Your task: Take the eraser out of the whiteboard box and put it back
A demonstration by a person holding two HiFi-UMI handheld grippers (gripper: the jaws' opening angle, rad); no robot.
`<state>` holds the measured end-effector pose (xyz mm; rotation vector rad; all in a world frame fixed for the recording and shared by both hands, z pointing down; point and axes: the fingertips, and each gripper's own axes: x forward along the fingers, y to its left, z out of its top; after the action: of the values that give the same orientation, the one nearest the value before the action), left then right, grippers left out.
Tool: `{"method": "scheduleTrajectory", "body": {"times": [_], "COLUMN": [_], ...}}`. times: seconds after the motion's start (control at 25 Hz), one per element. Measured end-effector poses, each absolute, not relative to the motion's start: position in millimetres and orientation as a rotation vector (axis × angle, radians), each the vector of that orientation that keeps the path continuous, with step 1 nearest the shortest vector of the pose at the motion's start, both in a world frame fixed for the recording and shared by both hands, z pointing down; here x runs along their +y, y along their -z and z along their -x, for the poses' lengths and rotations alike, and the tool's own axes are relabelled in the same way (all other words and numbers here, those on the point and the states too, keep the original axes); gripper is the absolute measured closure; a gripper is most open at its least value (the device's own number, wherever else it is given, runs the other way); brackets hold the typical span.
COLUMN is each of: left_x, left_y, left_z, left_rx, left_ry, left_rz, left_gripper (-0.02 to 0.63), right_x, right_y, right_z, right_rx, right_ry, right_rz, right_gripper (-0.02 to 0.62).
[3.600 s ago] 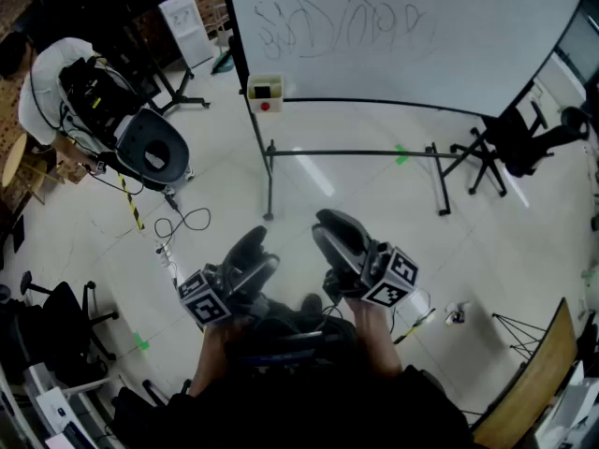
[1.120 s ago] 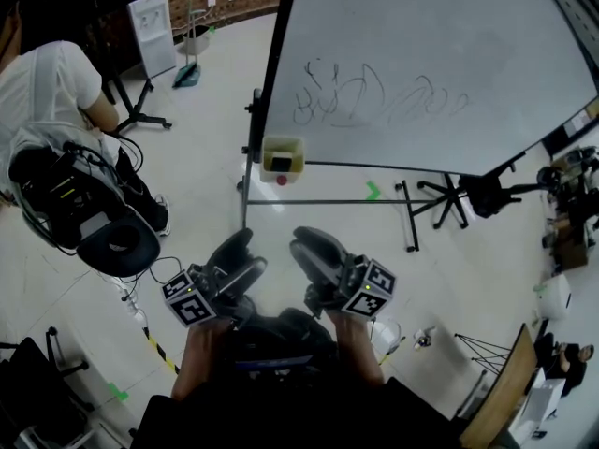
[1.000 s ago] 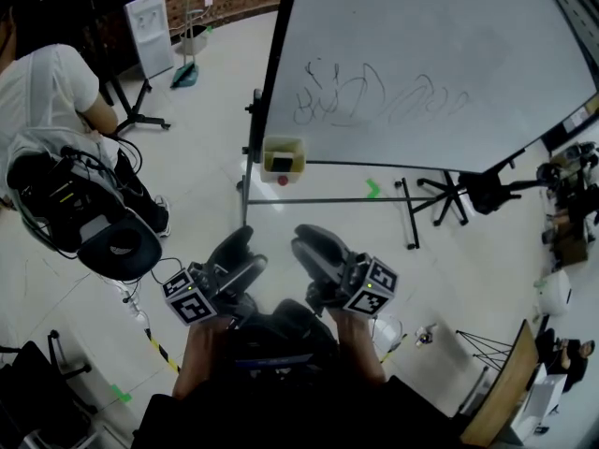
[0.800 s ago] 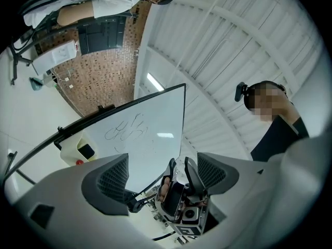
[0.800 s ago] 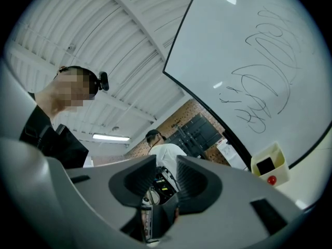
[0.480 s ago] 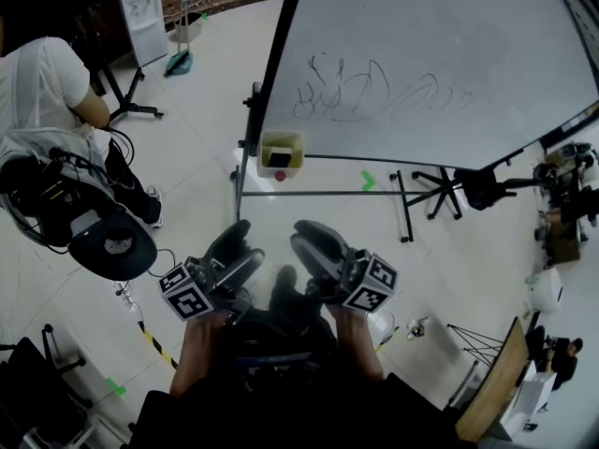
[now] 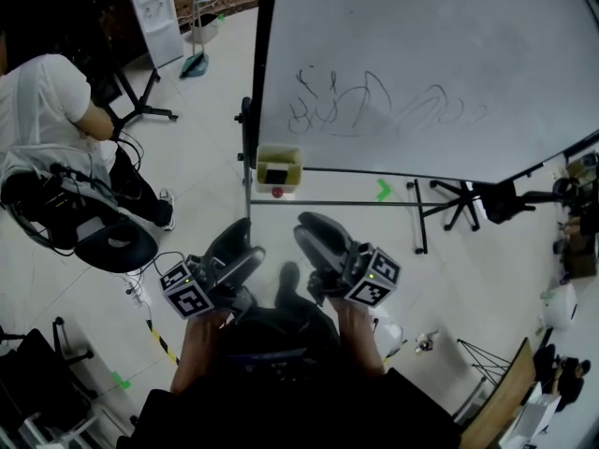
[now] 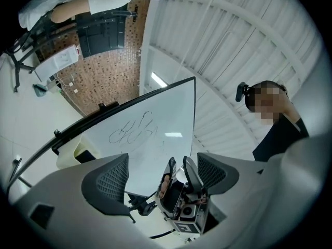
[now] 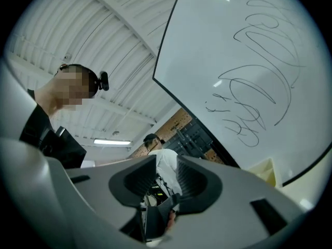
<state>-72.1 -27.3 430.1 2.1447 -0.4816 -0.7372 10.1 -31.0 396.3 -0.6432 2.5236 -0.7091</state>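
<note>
A cream whiteboard box (image 7: 279,169) hangs at the lower left corner of the scribbled whiteboard (image 7: 421,64), with a dark eraser (image 7: 277,175) inside it. Both grippers are held side by side in front of the person, short of the box and well apart from it. My left gripper (image 7: 239,246) is open; in the left gripper view (image 8: 161,162) its pads stand wide with nothing between them, and the box (image 8: 78,150) shows at the left. My right gripper (image 7: 318,237) has a narrower gap (image 9: 167,170), also with nothing in it; the box (image 9: 262,170) lies to its right.
A person in a white shirt (image 7: 47,110) stands at the left beside a dark chair with gear (image 7: 108,241). The whiteboard's stand bar (image 7: 328,202) crosses the floor below the box. Cables (image 7: 140,288) lie at the left; a dark tripod (image 7: 496,199) stands at the right.
The whiteboard and its box have grown larger and come nearer as the person and both grippers moved toward them. Neither gripper's jaws have changed.
</note>
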Motion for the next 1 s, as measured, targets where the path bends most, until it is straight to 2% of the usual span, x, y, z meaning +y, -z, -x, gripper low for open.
{"method": "scheduleTrajectory", "body": {"times": [0.6, 1.0], "left_x": [-101.6, -124.4], "left_y": [-422.5, -421.9], "left_z": [8.2, 22.4], "left_rx": [-0.655, -0.724], "left_ry": [0.747, 0.749], "left_rz": [-2.157, -2.158], "left_gripper": [0.198, 0.198], "right_x": [-114.9, -143.4], "right_y": [-399.8, -407.6], "right_z": [-50.0, -40.2], "right_rx": [2.679, 2.736], "right_ry": [0.651, 0.627], "right_rz": [0.451, 0.444], "right_gripper": [0.468, 0.468]}}
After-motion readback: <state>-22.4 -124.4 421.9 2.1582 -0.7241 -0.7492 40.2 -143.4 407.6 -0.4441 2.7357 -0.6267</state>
